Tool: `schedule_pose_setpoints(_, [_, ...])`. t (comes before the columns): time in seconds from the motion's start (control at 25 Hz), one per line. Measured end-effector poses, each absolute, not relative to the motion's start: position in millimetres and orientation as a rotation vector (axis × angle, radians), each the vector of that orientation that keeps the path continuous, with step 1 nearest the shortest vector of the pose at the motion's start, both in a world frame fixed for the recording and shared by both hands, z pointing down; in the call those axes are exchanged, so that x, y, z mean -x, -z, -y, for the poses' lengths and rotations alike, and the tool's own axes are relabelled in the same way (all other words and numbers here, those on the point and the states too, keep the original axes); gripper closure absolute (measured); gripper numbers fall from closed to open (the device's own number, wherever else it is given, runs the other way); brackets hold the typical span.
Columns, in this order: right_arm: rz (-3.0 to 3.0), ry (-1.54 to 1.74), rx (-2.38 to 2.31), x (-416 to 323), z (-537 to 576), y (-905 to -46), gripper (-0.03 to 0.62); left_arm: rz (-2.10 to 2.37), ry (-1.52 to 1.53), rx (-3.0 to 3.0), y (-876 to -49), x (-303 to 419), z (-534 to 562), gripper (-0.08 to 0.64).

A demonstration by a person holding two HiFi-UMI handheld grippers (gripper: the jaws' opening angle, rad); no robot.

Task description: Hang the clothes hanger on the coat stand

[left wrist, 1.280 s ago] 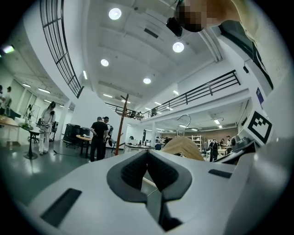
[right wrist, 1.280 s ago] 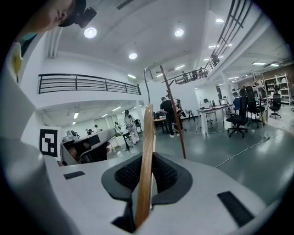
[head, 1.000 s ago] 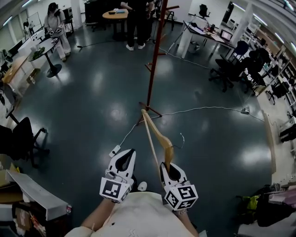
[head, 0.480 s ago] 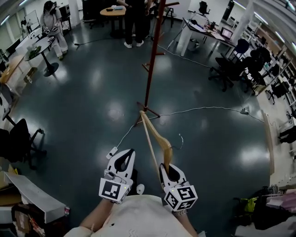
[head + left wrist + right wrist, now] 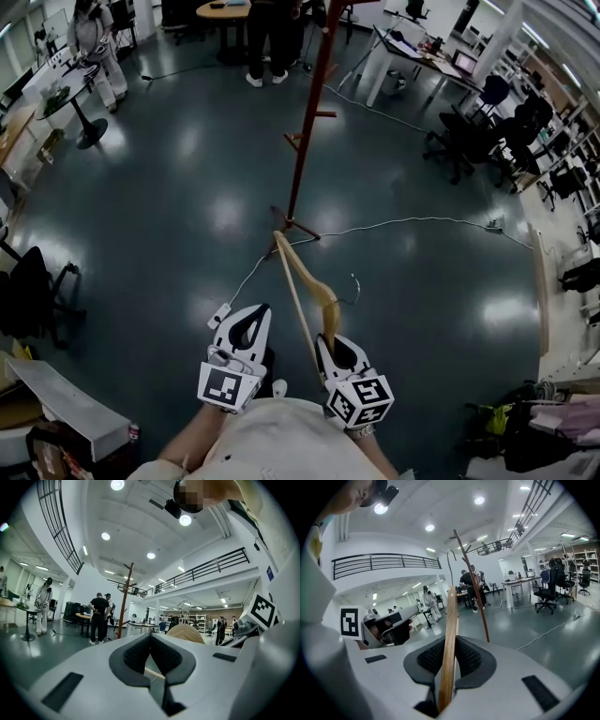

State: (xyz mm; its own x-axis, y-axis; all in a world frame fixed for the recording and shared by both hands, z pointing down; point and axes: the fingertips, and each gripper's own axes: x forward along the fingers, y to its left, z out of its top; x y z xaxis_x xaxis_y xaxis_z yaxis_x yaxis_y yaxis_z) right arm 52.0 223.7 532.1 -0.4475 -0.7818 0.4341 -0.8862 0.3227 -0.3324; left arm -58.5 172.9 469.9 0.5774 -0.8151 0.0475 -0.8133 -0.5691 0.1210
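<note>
I had the right gripper [image 5: 450,662] closed narrowly on the wooden clothes hanger [image 5: 451,630]. Its jaws pinched the wood edge-on, with the pads pressed against both faces. From that grip the hanger ran forward and up, away from the gripper. Its metal hook [image 5: 450,557] stood at the far end, above the jaws.

In the head view, the hanger reached out ahead of me over the dark floor [image 5: 169,216], and its far tip lined up with the foot of the coat stand [image 5: 305,141]. The stand itself rose upright well ahead. Its pegs were apart from the hanger, and nothing hung on those I could see.

The left gripper [image 5: 151,660] sat just beside the right one, on its left, with its jaws together and nothing between them. It did not touch the hanger; I only saw the rounded wooden shoulder past its right side. A white cable [image 5: 422,221] trailed across the floor to the right of the stand's foot.
</note>
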Motion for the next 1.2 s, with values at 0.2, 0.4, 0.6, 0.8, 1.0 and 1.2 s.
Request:
schedule_pose_setpoints(0.2, [2.395, -0.77, -1.525, -48, -159, -522, 0.525, 1.416, 0.059, -2.675, -460, 65, -108, 0.548])
schedule_pose_setpoints(0.4, [2.403, -0.768, -1.526, -16, -104, -512, 0.525, 1.389, 0.147, -2.665, -448, 85, -51, 0.548])
schedule_pose_setpoints(0.6, [2.357, -0.754, -1.541, -9, -61, -511, 0.525, 1.295, 0.137, -2.691, -448, 81, -1, 0.548])
schedule_pose_setpoints(0.8, [2.338, -0.769, -1.593, -9, -39, -511, 0.525, 1.252, 0.191, -2.737, -440, 77, 35, 0.548])
schedule_pose_setpoints(1.0, [2.348, -0.793, -1.591, -11, -26, -515, 0.525, 1.22, 0.121, -2.739, -455, 75, 43, 0.548])
schedule_pose_setpoints(1.2, [2.384, -0.79, -1.546, -16, -5, -521, 0.525, 1.251, 0.078, -2.74, -463, 72, 48, 0.548])
